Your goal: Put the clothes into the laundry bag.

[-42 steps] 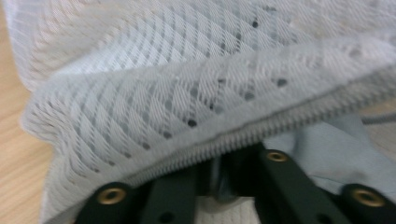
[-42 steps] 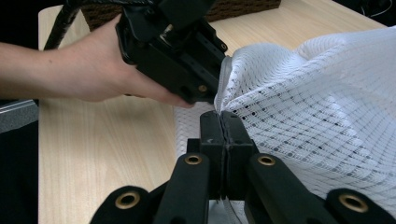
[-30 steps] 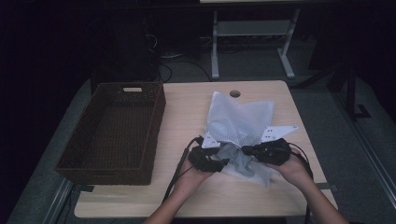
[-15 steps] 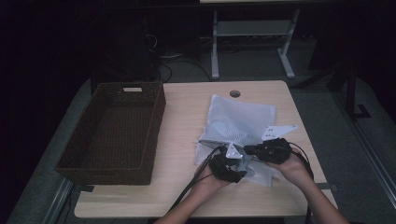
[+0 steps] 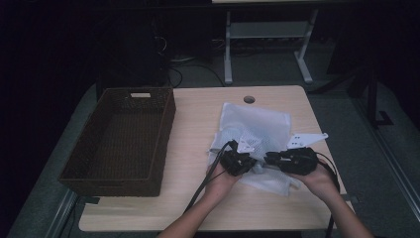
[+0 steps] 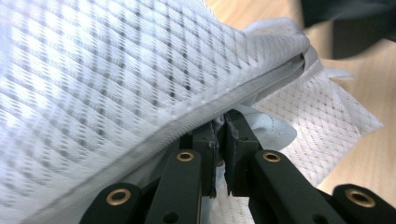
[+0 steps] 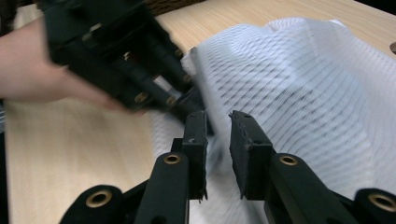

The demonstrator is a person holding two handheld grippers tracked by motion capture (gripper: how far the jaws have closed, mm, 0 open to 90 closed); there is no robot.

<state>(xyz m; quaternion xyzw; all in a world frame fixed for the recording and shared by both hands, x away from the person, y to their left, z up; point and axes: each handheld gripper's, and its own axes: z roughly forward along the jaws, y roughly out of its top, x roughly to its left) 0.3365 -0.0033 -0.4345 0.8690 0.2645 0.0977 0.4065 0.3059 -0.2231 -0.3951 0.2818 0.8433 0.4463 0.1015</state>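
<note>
Mesh bag [image 5: 257, 130] flat on desk [image 5: 198, 124] right of basket [image 5: 121, 141]; left claw [image 5: 246, 163] just closed, pinching its zipper hem; right claw [image 5: 271, 159] just opening, slightly spread over mesh; thin pinch likely to slip if tugged.

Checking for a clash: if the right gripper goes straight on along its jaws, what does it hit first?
Probably the white mesh bag just past the right gripper; its jaws have just been opening. The left gripper sits beyond, slightly to the side. Depth is unclear.

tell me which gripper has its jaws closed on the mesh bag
The left gripper: its jaws pinch the mesh bag at its seam, while the right gripper stands slightly open.
</note>
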